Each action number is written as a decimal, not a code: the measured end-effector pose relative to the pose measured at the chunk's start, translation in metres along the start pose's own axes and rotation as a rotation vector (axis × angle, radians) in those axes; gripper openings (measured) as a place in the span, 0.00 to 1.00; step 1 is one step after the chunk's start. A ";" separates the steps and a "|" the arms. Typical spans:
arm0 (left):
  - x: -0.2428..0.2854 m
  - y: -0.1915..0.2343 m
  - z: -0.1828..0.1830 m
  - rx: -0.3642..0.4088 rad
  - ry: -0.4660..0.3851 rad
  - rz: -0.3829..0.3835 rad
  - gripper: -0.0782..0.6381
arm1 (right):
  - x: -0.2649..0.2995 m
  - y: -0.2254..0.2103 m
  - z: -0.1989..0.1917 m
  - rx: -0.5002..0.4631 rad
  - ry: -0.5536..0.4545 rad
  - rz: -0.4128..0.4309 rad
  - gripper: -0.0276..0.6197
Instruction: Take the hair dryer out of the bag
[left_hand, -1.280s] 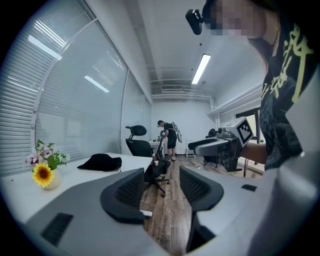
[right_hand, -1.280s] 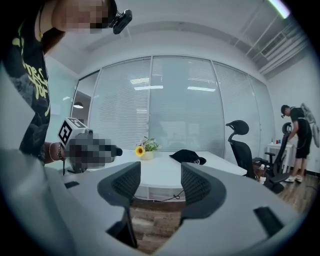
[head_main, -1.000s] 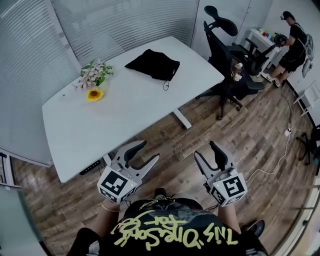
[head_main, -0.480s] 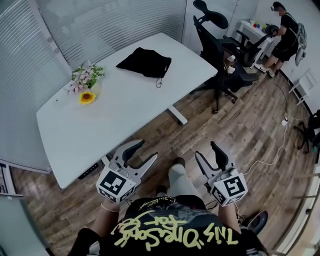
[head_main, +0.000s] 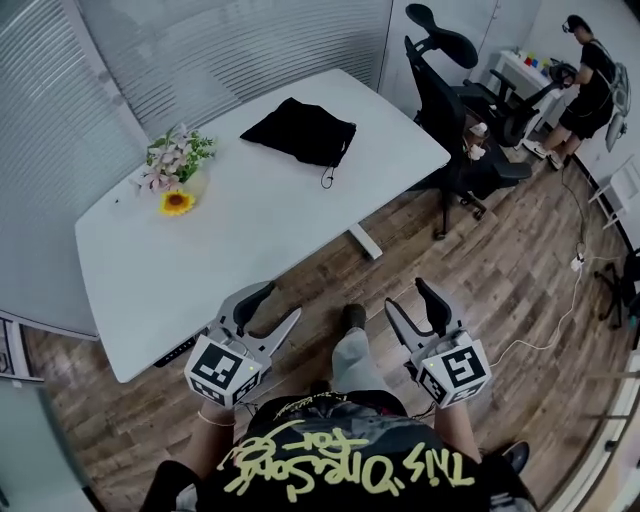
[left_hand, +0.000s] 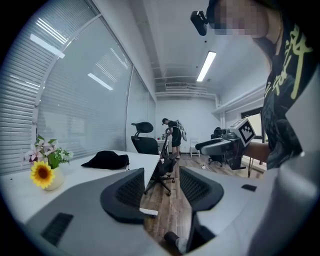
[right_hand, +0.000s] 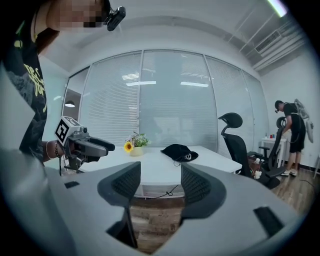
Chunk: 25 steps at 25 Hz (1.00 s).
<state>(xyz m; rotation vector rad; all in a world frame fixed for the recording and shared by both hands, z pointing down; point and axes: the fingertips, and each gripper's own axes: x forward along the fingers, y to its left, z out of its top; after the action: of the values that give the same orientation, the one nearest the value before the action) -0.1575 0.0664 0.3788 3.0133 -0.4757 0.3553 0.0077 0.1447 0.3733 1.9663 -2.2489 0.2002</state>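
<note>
Left gripper (head_main: 278, 303): jaws apart, nothing between them; over the wood floor (head_main: 420, 250) just off the table's near edge.
Right gripper (head_main: 407, 296): jaws apart, empty; over the floor.
Table (head_main: 230, 250): white; its bare near half lies between both grippers and the bag.
Bag (head_main: 300, 130): black, drawstring, on the table's far end; hair dryer not visible.
Flower vase (head_main: 176, 172): left edge, well apart from the bag.
Office chair (head_main: 445, 100): black, near the table's right corner.
Person (head_main: 588, 85): 1, standing by the far wall.
</note>
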 end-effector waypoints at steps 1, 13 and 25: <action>0.005 0.006 0.003 -0.001 -0.002 0.006 0.40 | 0.008 -0.004 0.004 -0.006 -0.006 0.007 0.41; 0.100 0.064 0.031 0.003 -0.014 0.042 0.40 | 0.092 -0.088 0.018 -0.027 0.000 0.047 0.41; 0.190 0.121 0.059 -0.002 0.016 0.099 0.40 | 0.160 -0.169 0.033 -0.031 0.012 0.081 0.41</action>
<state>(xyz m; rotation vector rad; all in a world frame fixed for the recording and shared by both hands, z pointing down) -0.0066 -0.1105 0.3705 2.9895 -0.6255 0.3846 0.1534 -0.0396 0.3728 1.8558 -2.3113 0.1849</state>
